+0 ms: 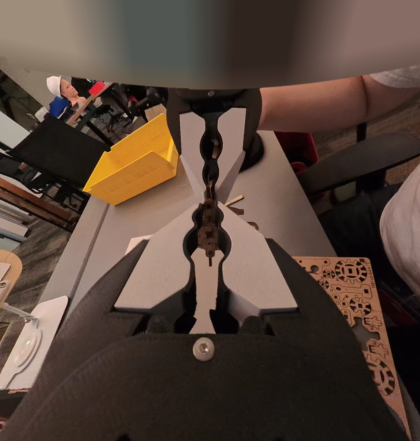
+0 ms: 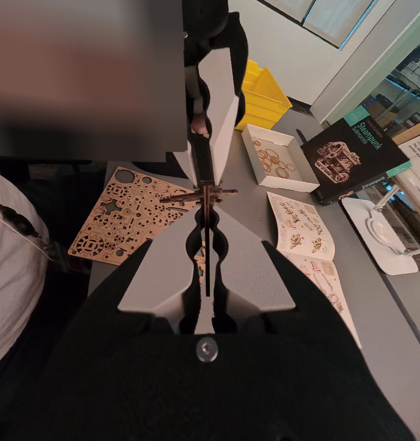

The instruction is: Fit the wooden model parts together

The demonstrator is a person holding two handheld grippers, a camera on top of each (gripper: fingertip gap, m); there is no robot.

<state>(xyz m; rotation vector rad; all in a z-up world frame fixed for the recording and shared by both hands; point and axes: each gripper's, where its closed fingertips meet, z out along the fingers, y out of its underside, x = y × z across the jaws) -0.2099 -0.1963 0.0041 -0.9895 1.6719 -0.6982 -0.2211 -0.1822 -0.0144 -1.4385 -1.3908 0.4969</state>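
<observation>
**Two parts meeting at the tips**

Grey bench (image 2: 287,372) under us carries a punched sheet (image 2: 123,214), an open booklet (image 2: 299,236), a white tray (image 2: 299,181) of rings, a dark box (image 2: 352,162) and a yellow bin (image 1: 135,171). We hold our left tongs (image 1: 210,207) clenched on a small sub-assembly (image 1: 207,229), and our right tongs (image 2: 206,205) clenched on a thin flat piece (image 2: 207,250), seen edge-on. Both parts sit in mid-air above the bench, tips facing, and appear to touch where they cross. We judge the mating is underway: whether the slot has seated we cannot tell. Many shapes remain in the sheet, and loose bits (image 1: 235,200) lie on the bench, so most of the model looks unbuilt.
</observation>
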